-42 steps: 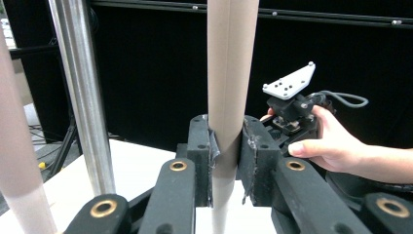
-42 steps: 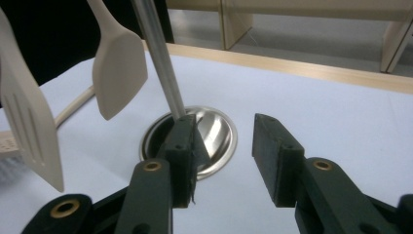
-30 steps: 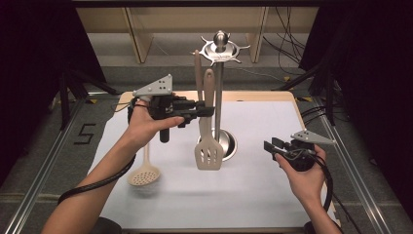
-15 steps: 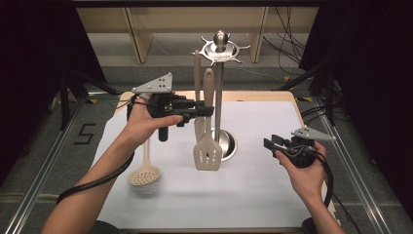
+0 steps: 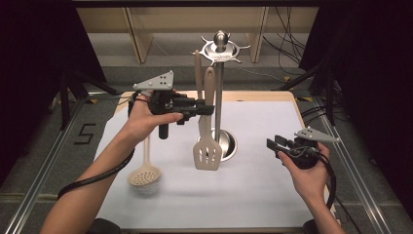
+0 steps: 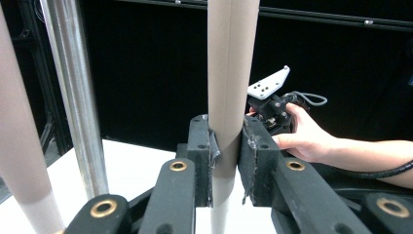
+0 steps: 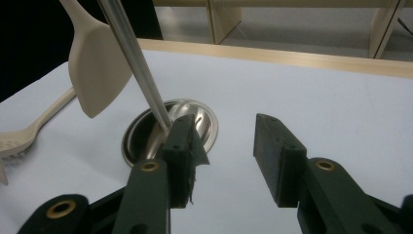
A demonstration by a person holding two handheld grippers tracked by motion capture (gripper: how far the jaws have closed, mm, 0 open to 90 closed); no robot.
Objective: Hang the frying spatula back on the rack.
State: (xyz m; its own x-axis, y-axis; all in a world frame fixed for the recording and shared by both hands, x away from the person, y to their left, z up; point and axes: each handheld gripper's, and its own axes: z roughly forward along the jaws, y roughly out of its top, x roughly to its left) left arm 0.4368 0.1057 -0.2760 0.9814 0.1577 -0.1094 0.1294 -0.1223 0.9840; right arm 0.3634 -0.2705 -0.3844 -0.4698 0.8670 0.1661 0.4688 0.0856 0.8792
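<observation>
— Fingers of the left gripper pinch what?
— They pinch the slotted spatula handle, beside the rack pole. The right gripper fingers stay spread, holding nothing.

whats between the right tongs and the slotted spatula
In the high view, the stand's round steel base lies between the right tongs and the slotted spatula.

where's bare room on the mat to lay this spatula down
Free: the near strip of the mat between both forearms, and the far right corner behind the right tool. Crowded: the middle, where the spatula hangs at the stand, and the left by the skimmer.
</observation>
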